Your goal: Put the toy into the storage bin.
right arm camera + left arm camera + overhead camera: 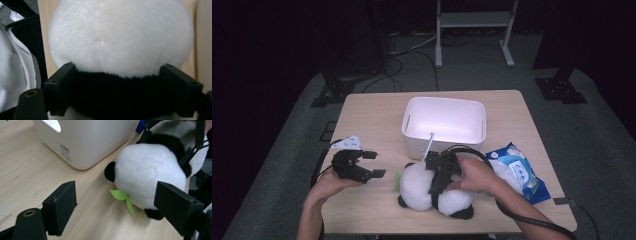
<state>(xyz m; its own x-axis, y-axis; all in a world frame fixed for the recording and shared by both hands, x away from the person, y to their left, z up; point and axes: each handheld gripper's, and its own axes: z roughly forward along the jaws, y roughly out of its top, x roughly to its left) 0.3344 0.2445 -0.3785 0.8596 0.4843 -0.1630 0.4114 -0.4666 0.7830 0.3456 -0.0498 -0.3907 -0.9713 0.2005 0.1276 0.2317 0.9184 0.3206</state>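
From the high view we see a plush panda (434,192) lying on the pale wooden surface (372,112), just in front of a white plastic tub (445,124). Our right gripper (437,186) comes down over the toy's middle, and our right hand (477,175) rests on the toy behind it. Our left gripper (374,164) hovers to the left of the panda, well apart from it, its jaws spread with nothing between them. A blue packet (519,172) lies to the right of the panda; its printing is too small for us to read.

In the left gripper view the two black jaws stand wide apart over bare wood and hold nothing. Beyond them lies the panda (147,172), with a black ear and a green leaf (122,197) sticking out at its near side. The tub (92,140) stands behind the toy, very close to it. It bears a small pale label (65,152), but we cannot make out the writing.

In the right gripper view the jaws straddle the panda's black band (117,95), one on each side, with the white fur (120,37) bulging beyond. They stand wide, and we cannot tell whether the pads press into the plush.
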